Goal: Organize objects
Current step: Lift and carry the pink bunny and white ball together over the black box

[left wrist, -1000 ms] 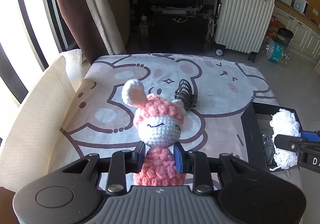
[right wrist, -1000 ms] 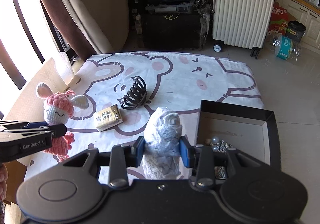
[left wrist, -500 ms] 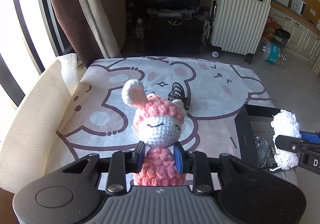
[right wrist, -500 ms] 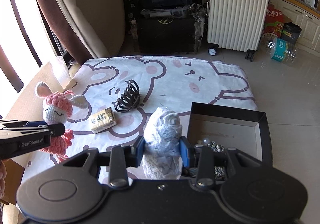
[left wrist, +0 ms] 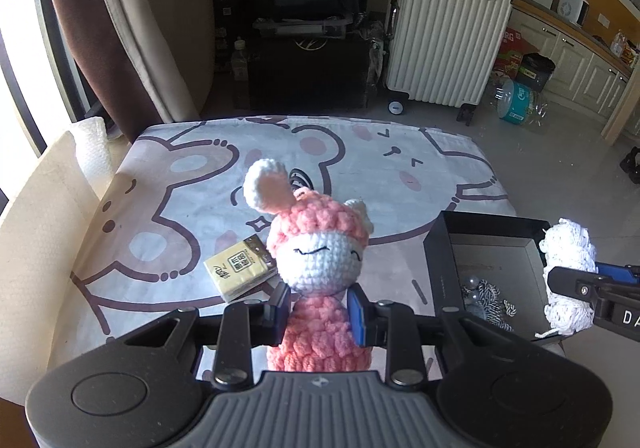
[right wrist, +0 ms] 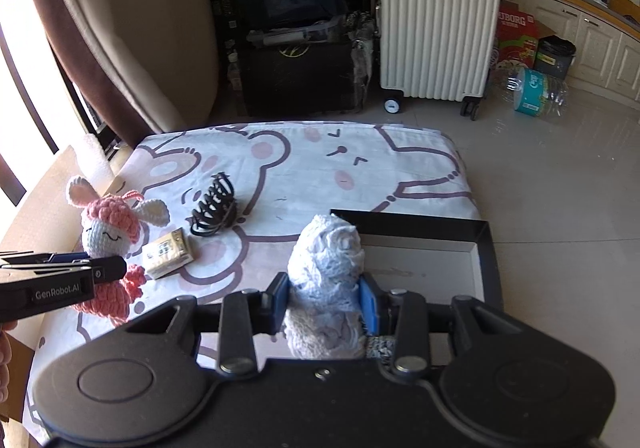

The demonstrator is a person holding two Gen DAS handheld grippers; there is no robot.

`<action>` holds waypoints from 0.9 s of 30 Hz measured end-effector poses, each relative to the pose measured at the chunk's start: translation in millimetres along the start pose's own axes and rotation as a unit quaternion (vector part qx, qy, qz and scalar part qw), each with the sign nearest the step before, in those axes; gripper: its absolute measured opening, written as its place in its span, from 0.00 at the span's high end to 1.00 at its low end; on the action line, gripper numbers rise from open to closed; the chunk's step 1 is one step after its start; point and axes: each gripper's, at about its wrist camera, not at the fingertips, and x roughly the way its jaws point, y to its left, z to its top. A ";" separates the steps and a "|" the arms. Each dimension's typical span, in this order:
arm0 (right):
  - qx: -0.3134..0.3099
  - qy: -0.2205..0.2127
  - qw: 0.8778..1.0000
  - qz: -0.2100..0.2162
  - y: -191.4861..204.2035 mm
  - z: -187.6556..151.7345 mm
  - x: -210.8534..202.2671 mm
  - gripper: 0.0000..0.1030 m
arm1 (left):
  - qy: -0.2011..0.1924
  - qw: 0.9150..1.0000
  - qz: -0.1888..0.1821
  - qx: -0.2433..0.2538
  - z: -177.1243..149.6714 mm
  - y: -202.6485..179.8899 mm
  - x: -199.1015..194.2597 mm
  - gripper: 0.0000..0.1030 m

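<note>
**Both grippers loaded above the cartoon-bear cloth**

The left gripper (left wrist: 319,312) had its fingers (left wrist: 280,308) pinched on the pink body of a crocheted bunny doll (left wrist: 316,260), just under the white head, so the doll stood upright between them with one ear up. It hung over the near part of the surface (left wrist: 192,184), which was covered in a cloth printed with bears. Just behind the doll, to its left, lay a small yellow tissue pack (left wrist: 240,268), and a black hair claw (right wrist: 212,204) sat farther back on the cloth.

The right gripper (right wrist: 323,306) had its fingers (right wrist: 369,308) clamped on a bundle of white crocheted yarn (right wrist: 325,268), which bulged above and below the blue pads. It was held at the near left side of an open black box (right wrist: 486,248) that stood on the right part of the surface. Inside the box, in the left wrist view, lay some black-and-white cord (left wrist: 490,298) and what might have been a few clear beads, though they were too small to be sure of.

On the floor beyond stood a white ribbed suitcase (right wrist: 436,28).
</note>
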 end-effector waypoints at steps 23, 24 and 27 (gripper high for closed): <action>0.054 -0.005 0.998 -0.039 -72.8 -9.4 12.2 0.63 | -0.009 0.997 -0.076 0.014 12.6 -62.8 23.5 0.69; 0.056 -0.005 0.998 -0.040 -75.0 -9.6 13.3 0.63 | -0.009 0.997 -0.080 0.014 12.8 -65.3 25.0 0.69; 0.061 -0.006 0.997 -0.043 -81.5 -10.4 16.5 0.63 | -0.009 0.996 -0.091 0.015 13.9 -72.6 29.7 0.69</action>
